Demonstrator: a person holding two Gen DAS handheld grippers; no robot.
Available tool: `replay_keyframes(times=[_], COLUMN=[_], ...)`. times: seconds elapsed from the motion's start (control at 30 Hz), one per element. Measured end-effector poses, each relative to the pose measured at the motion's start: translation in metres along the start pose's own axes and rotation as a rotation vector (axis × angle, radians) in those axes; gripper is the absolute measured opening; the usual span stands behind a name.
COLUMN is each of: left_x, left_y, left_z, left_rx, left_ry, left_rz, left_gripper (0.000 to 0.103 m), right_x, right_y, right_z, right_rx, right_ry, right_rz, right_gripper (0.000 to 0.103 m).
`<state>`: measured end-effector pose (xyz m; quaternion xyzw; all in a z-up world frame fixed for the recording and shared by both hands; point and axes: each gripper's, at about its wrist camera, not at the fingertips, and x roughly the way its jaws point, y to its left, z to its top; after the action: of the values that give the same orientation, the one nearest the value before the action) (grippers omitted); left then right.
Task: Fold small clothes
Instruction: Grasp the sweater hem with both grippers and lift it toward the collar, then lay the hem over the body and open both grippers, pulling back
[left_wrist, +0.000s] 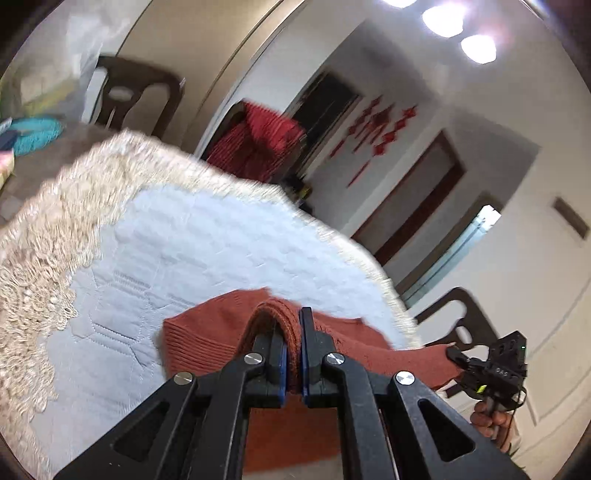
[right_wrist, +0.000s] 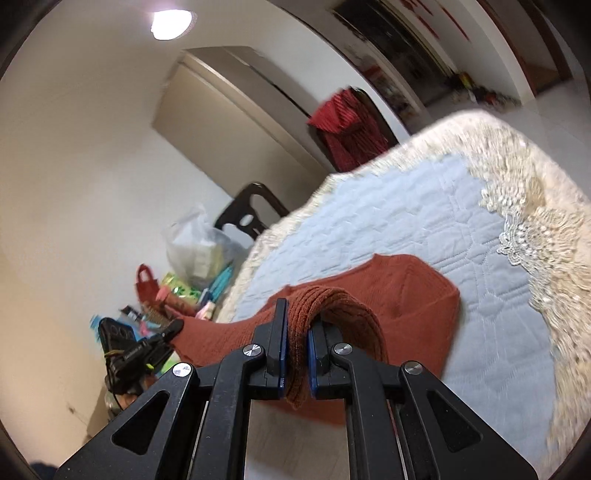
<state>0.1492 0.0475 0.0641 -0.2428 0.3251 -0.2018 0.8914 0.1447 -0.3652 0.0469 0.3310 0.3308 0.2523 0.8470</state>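
- One rust-red knitted garment (left_wrist: 207, 332) is in play; it lies partly on the near edge of the desk (left_wrist: 207, 236) and partly lifted between the two grippers.
- The left gripper (left_wrist: 291, 354) is clamped on a bunched ribbed edge of the knit, blue pads pressed against the cloth.
- The right gripper (right_wrist: 297, 358) is likewise clamped on a ribbed fold at the garment's other end.
- Holding two corners at once probably keeps the edge taut, so it can be carried over in a straight fold.
- One quilted pale-blue cloth with a lace border (right_wrist: 524, 206) covers the desk.
- Two dark chairs (left_wrist: 140, 92) show in the left view; a red garment (left_wrist: 258, 144) hangs over a further seat.
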Motion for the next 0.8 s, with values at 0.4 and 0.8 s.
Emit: replay_keyframes(times=[0.4,0.8], left_x=[0.055,0.043], left_y=[0.039,0.043], left_z=[-0.009,0.009], left_rx=[-0.116,-0.132], left_ry=[0.141,0.030], left_rz=[0.078,0.123], left_gripper=[0.008,0.046], right_x=[0.055,0.056], right_y=[-0.061,-0.070], right_z=[0.014,0.029], right_rx=[0.181,0.258], right_ry=[0.133,0.052], right_rz=[-0.102,0.011], right_gripper=[0.013,0.041])
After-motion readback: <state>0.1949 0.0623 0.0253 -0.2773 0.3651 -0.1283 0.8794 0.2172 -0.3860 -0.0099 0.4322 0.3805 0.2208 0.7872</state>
